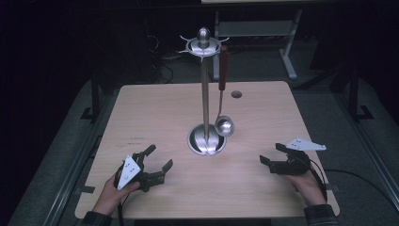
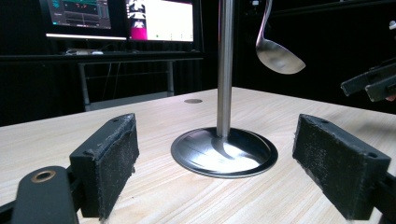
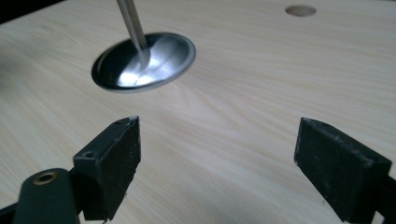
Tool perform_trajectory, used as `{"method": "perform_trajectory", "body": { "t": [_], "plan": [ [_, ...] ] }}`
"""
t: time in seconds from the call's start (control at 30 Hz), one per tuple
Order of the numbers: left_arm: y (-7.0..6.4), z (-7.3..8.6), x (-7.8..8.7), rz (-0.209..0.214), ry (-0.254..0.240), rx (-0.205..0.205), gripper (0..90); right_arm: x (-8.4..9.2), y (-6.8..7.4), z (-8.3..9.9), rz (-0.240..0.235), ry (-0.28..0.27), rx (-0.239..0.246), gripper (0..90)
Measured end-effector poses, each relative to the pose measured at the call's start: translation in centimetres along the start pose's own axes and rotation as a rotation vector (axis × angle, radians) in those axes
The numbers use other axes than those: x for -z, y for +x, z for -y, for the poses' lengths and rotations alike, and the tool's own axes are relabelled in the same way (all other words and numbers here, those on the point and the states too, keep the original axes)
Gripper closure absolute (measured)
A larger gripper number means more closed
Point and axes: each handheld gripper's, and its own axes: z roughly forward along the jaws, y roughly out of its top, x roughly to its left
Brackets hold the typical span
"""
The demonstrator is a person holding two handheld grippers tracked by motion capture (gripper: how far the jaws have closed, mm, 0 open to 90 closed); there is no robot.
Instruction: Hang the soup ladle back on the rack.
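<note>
Item: utensil stand [image 1: 205,94] with one ladle [image 1: 223,94], on a light wood desk [image 1: 141,113]. High view: the stand rises from a round steel base at the middle of the desk to a hook ring at the top; the ladle hangs from a hook on the right side, dark handle uppermost, bowl just above and beside the base (apparently clear of it). The left tongs [image 1: 157,158] rest low on the near left of the desk, the right tongs [image 1: 271,154] on the near right, each well apart from the stand, each spread wide and holding nothing. Left gripper view: the base [image 2: 224,152] lies ahead between the wide-open jaws, the pole [image 2: 225,65] runs up out of frame, the ladle bowl [image 2: 279,57] hangs at upper right, and the other tongs show at the far right edge. Right gripper view: jaws equally wide apart over bare wood, the base [image 3: 144,60] ahead to the left, a round cable hole [image 3: 300,10] beyond. Progress, as judged: either the ladle is already hung and the work is done, or lifting it off has not begun; the pictures do not settle which. Surroundings: pale grained desktop, otherwise bare; a dark room, lit monitors [image 2: 159,19] on a bench behind, and a second desk frame farther back.
</note>
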Motion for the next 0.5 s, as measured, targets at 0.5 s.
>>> {"method": "perform_trajectory", "body": {
  "t": [0.5],
  "plan": [
    [0.0,0.0,0.0,0.0,0.0,-0.001,13.8,-0.1,-0.8,2.2,0.098,0.135,0.029,13.7]
  ]
}}
